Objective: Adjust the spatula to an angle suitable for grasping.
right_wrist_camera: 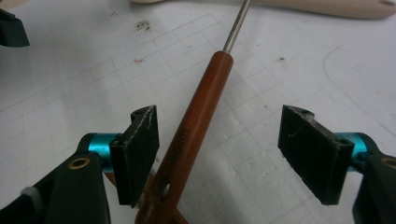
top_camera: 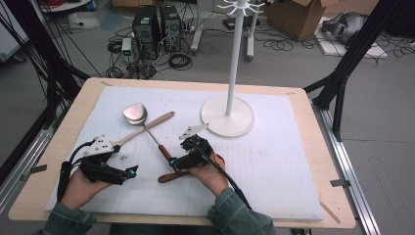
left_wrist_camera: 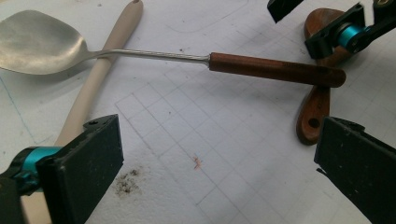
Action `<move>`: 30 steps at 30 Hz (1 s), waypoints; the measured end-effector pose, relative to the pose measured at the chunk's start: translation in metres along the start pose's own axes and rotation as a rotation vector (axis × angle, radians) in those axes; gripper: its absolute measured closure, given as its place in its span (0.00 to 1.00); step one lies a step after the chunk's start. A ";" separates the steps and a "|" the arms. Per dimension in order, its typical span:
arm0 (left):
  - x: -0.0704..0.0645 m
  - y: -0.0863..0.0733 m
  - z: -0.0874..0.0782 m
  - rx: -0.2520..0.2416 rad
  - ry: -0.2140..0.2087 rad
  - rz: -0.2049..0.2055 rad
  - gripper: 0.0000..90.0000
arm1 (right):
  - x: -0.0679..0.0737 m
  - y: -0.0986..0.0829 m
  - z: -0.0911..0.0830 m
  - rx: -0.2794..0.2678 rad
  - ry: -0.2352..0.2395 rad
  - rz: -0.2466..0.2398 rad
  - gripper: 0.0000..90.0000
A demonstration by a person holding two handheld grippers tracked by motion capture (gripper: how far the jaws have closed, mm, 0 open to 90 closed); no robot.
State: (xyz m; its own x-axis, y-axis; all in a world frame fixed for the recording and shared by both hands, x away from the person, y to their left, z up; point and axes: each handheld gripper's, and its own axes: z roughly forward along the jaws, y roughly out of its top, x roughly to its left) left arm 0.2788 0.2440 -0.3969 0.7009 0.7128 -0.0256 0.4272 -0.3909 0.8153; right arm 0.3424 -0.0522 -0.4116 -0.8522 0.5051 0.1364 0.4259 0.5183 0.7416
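Over on the left of the white mat (top_camera: 274, 166), the left gripper (top_camera: 131, 171) sits low in the person's left hand (top_camera: 80, 188), its jaws spread wide with bare grid-marked mat between them, gripping nothing; a dark smudge (left_wrist_camera: 125, 183) lies just by its own left jaw. Just beyond it the cream wooden spoon (top_camera: 147, 126) lies slantwise, and the metal spatula (top_camera: 135, 113) crosses over that spoon's handle, blade toward the far side, thin steel shaft running down to its brown wooden handle (left_wrist_camera: 275, 70). That handle rests on top of a second dark wooden utensil (left_wrist_camera: 314, 109), which lies flat on the mat beneath it. Moving to the middle, the right gripper (top_camera: 177, 159) is down at the handle's end, held in the right hand (top_camera: 210, 174): its jaws stand open either side of the spatula handle, the handle close against one pad (right_wrist_camera: 137, 149) and well clear of the other, so nothing is pinched. Further right, the white rack stand (top_camera: 228, 116) rises upright from its round base, well apart from both grippers
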 end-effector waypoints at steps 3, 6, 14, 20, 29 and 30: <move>0.000 0.000 0.000 0.001 -0.001 -0.001 0.02 | 0.002 0.001 0.008 0.022 -0.004 -0.018 0.36; -0.001 0.000 0.001 0.001 -0.002 -0.002 0.02 | 0.005 0.002 0.016 0.044 -0.008 -0.023 0.40; 0.000 -0.001 0.001 0.004 0.000 -0.004 0.02 | 0.010 0.006 0.035 0.084 -0.012 -0.023 0.51; 0.001 -0.001 -0.001 0.000 0.004 -0.004 0.02 | 0.011 0.005 0.043 0.110 -0.027 -0.011 0.59; 0.001 -0.001 -0.001 -0.001 0.004 -0.004 0.02 | 0.007 0.006 0.039 0.124 -0.068 -0.002 0.72; 0.001 -0.001 -0.001 -0.001 0.005 -0.005 0.02 | 0.007 0.006 0.039 0.124 -0.068 -0.002 0.72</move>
State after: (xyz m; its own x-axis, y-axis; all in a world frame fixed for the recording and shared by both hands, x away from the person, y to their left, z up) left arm 0.2788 0.2457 -0.3970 0.6961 0.7175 -0.0269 0.4300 -0.3866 0.8158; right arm 0.3506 -0.0186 -0.4313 -0.8321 0.5477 0.0872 0.4625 0.5985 0.6542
